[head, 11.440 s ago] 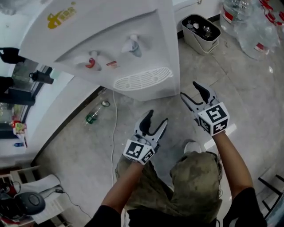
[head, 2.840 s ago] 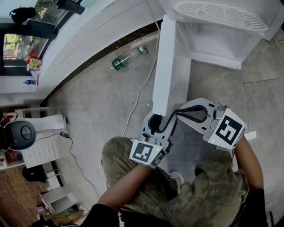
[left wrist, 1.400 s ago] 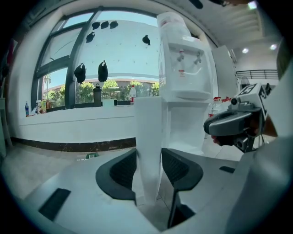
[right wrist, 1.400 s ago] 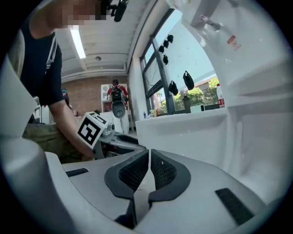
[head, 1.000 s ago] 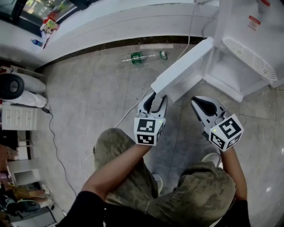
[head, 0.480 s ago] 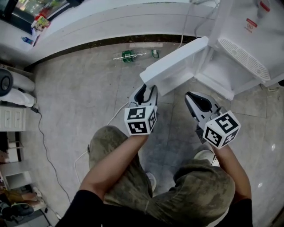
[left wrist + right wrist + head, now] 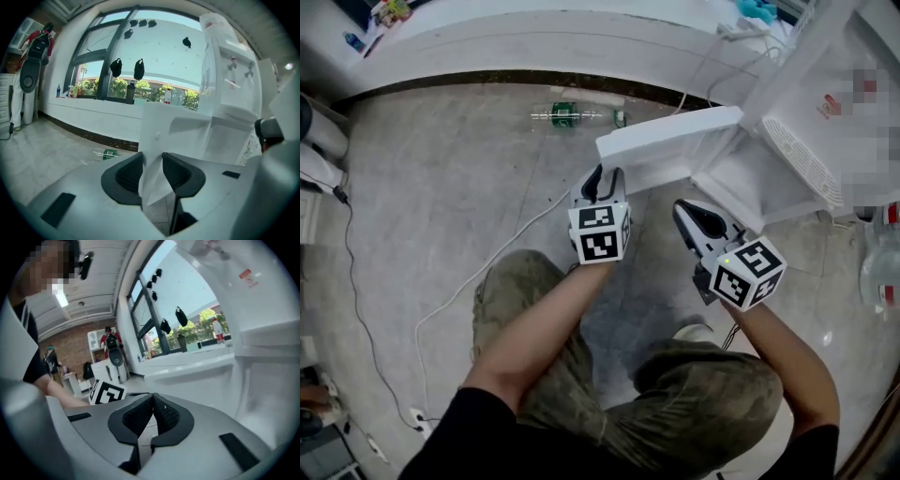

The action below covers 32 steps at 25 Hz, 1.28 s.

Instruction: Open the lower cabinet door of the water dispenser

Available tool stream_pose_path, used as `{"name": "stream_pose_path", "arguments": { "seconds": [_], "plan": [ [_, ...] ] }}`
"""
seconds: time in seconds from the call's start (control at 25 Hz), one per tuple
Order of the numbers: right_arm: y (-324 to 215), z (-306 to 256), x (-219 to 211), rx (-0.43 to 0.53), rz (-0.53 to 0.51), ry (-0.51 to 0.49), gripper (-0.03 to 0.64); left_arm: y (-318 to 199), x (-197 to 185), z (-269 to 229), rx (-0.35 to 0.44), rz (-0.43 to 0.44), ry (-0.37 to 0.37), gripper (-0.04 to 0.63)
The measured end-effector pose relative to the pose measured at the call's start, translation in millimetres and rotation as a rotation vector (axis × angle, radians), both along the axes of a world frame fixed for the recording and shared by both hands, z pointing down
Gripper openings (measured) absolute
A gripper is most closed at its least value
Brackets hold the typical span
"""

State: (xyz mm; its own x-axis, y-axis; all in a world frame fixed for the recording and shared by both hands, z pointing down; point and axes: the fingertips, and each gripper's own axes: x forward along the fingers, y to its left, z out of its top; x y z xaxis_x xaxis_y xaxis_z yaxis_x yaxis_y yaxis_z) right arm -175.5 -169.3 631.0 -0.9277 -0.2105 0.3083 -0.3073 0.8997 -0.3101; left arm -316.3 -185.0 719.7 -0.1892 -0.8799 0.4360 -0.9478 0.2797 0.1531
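Standing open from the water dispenser [image 7: 811,103], the lower cabinet door [image 7: 670,145] juts over the floor [image 7: 441,187], its free edge pinched between the jaws of the left gripper [image 7: 598,178], which have just been closing. The right gripper [image 7: 686,214] hangs nearby, jaws together, empty.

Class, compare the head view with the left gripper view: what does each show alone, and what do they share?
Only the head view: the person's legs and the marker cube on the left gripper. Only the left gripper view: the two taps and the pads pressed on the edge of the lower cabinet door. Both: that open door, the left gripper, whose jaws have just been closing on it, and the bottle.
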Motion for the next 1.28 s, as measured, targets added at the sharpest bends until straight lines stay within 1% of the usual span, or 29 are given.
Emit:
{"name": "stream_pose_path", "arguments": {
  "seconds": [0.04, 0.08, 0.16, 0.32, 0.44, 0.52, 0.68, 0.8, 0.88, 1.0, 1.16, 1.28],
  "plan": [
    [-8, 0, 0, -0.057, 0.034, -0.005, 0.0, -2, -1, 0, 0.007, -0.002, -0.002, 0.127],
    [-16, 1, -1, -0.095, 0.064, -0.004, 0.0, -3, -2, 0, 0.013, -0.002, -0.006, 0.126],
    [-23, 5, -2, -0.109, 0.099, 0.022, 0.0, -5, -4, 2, 0.021, -0.006, -0.01, 0.125],
    [-21, 17, -1, -0.077, 0.089, 0.089, 0.0, -11, -9, -1, 0.01, -0.025, -0.016, 0.114],
    [-27, 24, 9, -0.063, 0.135, 0.114, 0.0, -17, -13, -1, 0.014, -0.033, -0.02, 0.113],
    [-31, 24, 14, -0.052, 0.172, 0.108, 0.0, -20, -17, 0, 0.032, -0.038, -0.02, 0.112],
    [-32, 19, 23, -0.012, 0.218, 0.099, 0.0, -28, -23, 1, 0.098, -0.042, -0.023, 0.112],
    [-42, 9, 28, 0.019, 0.253, 0.077, 0.0, -32, -28, 0, 0.131, -0.049, -0.029, 0.112],
    [-48, 2, 32, 0.048, 0.273, 0.062, 0.0, -34, -32, 0, 0.146, -0.045, -0.037, 0.11],
    [-55, 0, 39, 0.056, 0.304, 0.054, 0.0, -39, -35, 1, 0.168, -0.045, -0.055, 0.109],
    [-64, 1, 40, 0.103, 0.315, 0.057, 0.0, -48, -42, 0, 0.188, -0.051, -0.084, 0.109],
    [-69, 7, 44, 0.104, 0.342, 0.059, 0.0, -52, -44, -1, 0.194, -0.033, -0.116, 0.109]
  ]
}}
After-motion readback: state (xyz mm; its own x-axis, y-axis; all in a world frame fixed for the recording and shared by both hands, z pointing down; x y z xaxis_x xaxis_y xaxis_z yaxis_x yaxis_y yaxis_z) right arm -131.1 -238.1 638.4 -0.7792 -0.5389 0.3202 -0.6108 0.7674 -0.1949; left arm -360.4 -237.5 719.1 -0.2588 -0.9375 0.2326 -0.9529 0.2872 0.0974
